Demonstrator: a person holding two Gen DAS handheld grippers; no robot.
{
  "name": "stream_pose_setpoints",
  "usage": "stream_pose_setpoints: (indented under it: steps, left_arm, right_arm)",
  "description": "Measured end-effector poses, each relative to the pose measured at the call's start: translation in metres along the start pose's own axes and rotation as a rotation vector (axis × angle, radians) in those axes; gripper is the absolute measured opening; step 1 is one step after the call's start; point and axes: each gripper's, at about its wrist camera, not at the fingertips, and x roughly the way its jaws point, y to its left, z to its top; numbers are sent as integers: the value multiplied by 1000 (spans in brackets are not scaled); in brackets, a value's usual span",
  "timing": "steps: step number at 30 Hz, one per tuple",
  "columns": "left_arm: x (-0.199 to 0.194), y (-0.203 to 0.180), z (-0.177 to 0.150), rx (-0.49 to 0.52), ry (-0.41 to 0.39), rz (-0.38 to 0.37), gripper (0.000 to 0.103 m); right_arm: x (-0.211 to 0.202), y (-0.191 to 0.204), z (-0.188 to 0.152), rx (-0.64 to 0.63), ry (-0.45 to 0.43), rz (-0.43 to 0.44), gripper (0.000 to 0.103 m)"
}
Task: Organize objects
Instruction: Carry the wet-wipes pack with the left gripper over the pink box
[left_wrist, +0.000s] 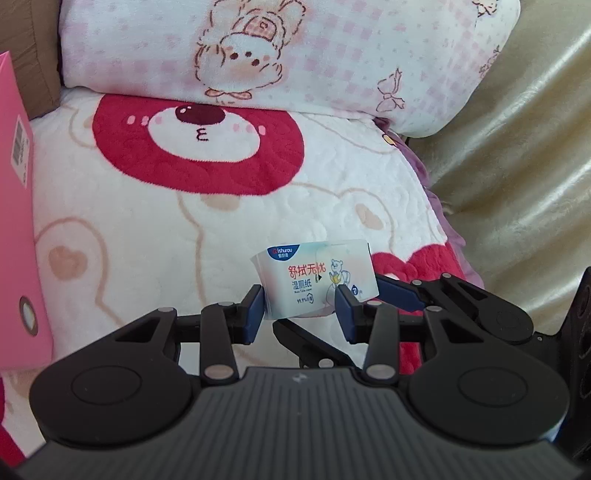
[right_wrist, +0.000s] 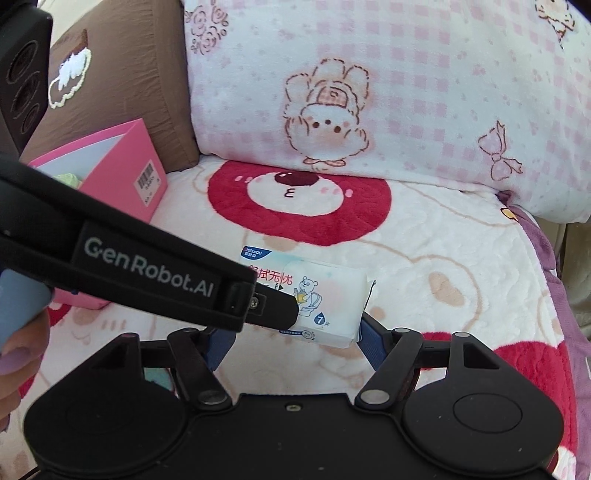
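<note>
So the left gripper (left_wrist: 300, 308) is clamped on the wet-wipe pack (left_wrist: 314, 282), right gripper (right_wrist: 291, 341) open around it, pink box (right_wrist: 122, 166) upper left awaiting it.

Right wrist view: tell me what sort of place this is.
Probably a bed or sofa in a home: a plush bear-print blanket covers the surface, a pink checked pillow leans behind it, and a brown cushion sits beside that.

Glossy plastic wipes packet (left_wrist: 314, 280), fluffy fleece blanket (left_wrist: 184, 229).
</note>
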Motion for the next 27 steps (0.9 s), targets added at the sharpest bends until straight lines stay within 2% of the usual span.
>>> stream_pose_setpoints:
  steps: [12,17,20,27]
  left_arm:
    - [-46,4,-12,10,19,2,40]
    - [-65,0,-20,39,53,61,40]
    - [-75,3,-27,40,74,59,40]
    - [-110,14,-28,9,58,30,40]
  right_arm:
    - [-29,31,3,13,-1,38,79]
    - [-37,44,3,22,25,99,79]
    - [-42,55,2,-5,51,107,79]
    - [-66,80,8,-78,16,119,80]
